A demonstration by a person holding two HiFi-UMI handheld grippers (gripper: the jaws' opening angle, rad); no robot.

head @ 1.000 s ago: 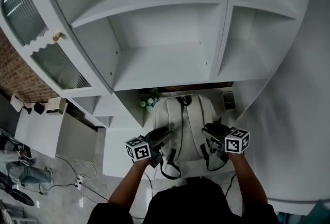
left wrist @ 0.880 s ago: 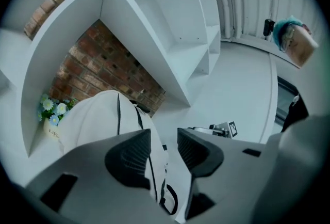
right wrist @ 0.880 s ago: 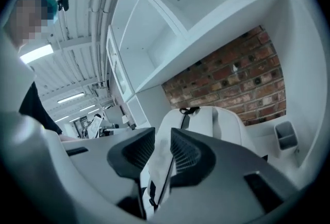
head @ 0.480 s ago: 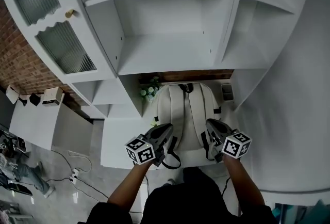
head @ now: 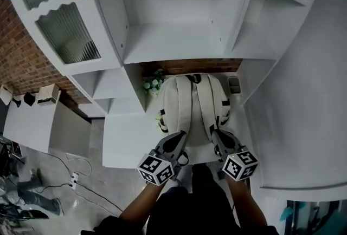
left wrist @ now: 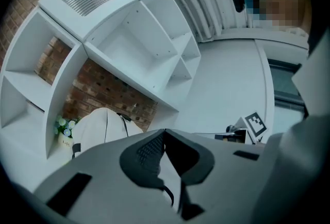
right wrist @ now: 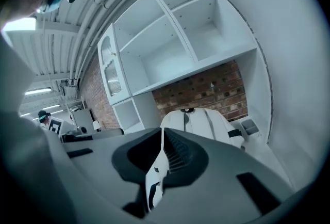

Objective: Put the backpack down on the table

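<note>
The backpack [head: 192,106] is seen standing upright on the white surface [head: 127,139], in the recess under the white shelving [head: 173,39], with its two shoulder straps turned toward the person and a brick wall [head: 184,66] close behind it; whether it touches the wall cannot be told. A small pot of flowers [head: 153,83] is set just beside it on its left, and a small grey container [head: 234,85] is placed near it on its right. The left hand-held gripper [head: 180,135] is held at the front edge of the surface, before the backpack's lower left corner. In the left gripper view its jaws are clenched tip to tip [left wrist: 164,131] with nothing gripped, and the backpack [left wrist: 100,125] is seen ahead of them, apart, with the flowers [left wrist: 63,126] at its side. The right hand-held gripper [head: 216,134] is held before the lower right corner. In the right gripper view its jaws are closing, the tips all but met [right wrist: 163,131], and nothing is caught between them; the backpack [right wrist: 203,121] is seen beyond, clear of the jaws, with the grey container [right wrist: 249,126] next to it.
</note>
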